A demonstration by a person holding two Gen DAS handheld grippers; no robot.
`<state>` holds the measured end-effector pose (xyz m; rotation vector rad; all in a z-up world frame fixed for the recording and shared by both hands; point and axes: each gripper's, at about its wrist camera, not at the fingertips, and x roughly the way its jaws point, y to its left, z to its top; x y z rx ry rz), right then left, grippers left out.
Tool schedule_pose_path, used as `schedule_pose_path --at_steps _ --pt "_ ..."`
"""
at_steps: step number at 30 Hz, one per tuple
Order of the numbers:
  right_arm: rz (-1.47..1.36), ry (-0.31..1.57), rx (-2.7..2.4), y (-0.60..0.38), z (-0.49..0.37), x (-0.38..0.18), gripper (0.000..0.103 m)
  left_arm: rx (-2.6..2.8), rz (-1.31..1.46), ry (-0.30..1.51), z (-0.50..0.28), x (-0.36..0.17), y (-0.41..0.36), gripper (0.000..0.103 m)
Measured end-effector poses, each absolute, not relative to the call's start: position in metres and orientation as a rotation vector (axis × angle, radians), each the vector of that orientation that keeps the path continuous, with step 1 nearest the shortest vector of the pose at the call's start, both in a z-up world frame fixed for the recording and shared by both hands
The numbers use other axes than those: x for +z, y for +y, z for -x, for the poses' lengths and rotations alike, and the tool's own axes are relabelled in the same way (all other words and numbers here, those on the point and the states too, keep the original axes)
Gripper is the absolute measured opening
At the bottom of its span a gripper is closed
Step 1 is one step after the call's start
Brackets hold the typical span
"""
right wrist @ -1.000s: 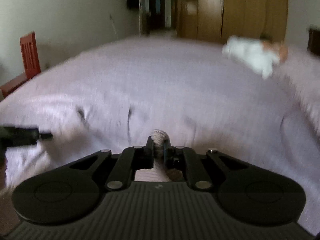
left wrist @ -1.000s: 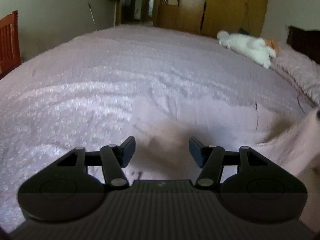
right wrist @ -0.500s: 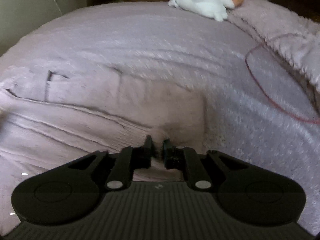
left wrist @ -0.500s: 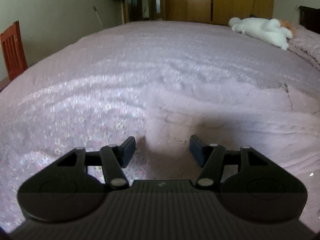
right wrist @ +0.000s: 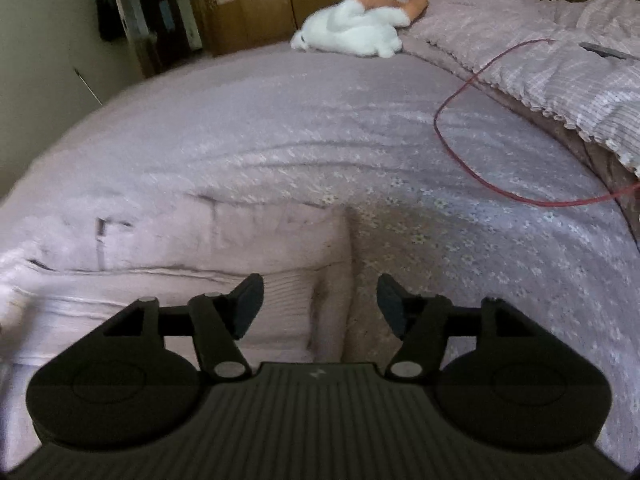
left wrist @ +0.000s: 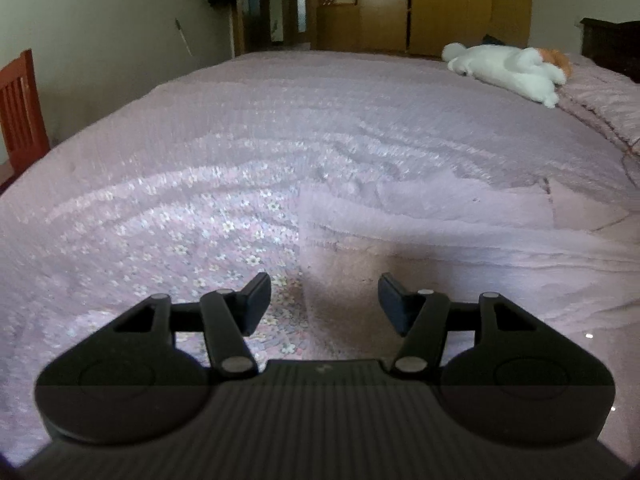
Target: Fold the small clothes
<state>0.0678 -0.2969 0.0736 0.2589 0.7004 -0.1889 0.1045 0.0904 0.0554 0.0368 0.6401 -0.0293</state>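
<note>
A pale pink garment (left wrist: 460, 240) lies flat and folded over on the flowered bedspread (left wrist: 180, 208). In the left wrist view its left edge runs just between the open fingers of my left gripper (left wrist: 324, 300), which hovers low over that corner and holds nothing. In the right wrist view the same garment (right wrist: 208, 248) fills the lower left, with its right edge and ribbed hem under my right gripper (right wrist: 320, 300). That gripper is open and empty, its left finger over the cloth and its right finger over the bedspread (right wrist: 480, 240).
A white and orange plush toy (left wrist: 508, 70) lies at the far side of the bed, near a ruffled quilt (right wrist: 560, 52). A red cord (right wrist: 460, 152) loops across the bedspread on the right. A red wooden chair (left wrist: 18, 108) stands off the bed's left side.
My right gripper was shut on the garment's edge, carried it across and down onto the bed, and has opened and let go. The garment now lies flat; the left gripper stayed open.
</note>
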Motion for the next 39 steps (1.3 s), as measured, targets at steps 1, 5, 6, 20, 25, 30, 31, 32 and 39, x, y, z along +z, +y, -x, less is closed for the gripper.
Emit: schedule_pose_path --at_steps 1,5,6,20,25,30,31,32,39 --pt "-0.265 0.689 -0.175 -0.295 -0.059 0.079 0.073 -0.034 -0.042 0.636 -0.1 0.06 0.09 0.061" --pt "-0.252 0.649 -0.133 -0.281 -0.026 0.102 0.076 -0.036 -0.075 0.627 -0.077 0.08 0.091 0.061" --pt "-0.246 0.638 -0.122 -0.276 -0.016 0.107 0.08 -0.038 -0.081 0.627 -0.071 0.084 0.092 0.061" --pt "-0.072 0.595 0.052 -0.201 0.11 0.128 0.103 -0.112 -0.129 0.677 0.021 0.095 0.093 0.068" --pt "0.071 0.615 0.134 -0.171 0.148 0.118 0.103 -0.154 -0.154 0.722 0.047 0.083 0.089 0.068" --pt "0.191 0.612 0.142 -0.15 0.175 0.103 0.103 -0.191 -0.236 0.735 0.071 0.067 0.08 0.081" --pt "0.202 0.621 0.139 -0.147 0.178 0.097 0.103 -0.199 -0.254 0.737 0.076 0.063 0.079 0.081" --pt "0.214 0.634 0.134 -0.145 0.182 0.092 0.103 -0.209 -0.269 0.745 0.08 0.06 0.077 0.081" --pt "0.295 0.696 0.154 -0.141 0.187 0.058 0.103 -0.26 -0.385 0.799 0.11 0.034 0.072 0.081"
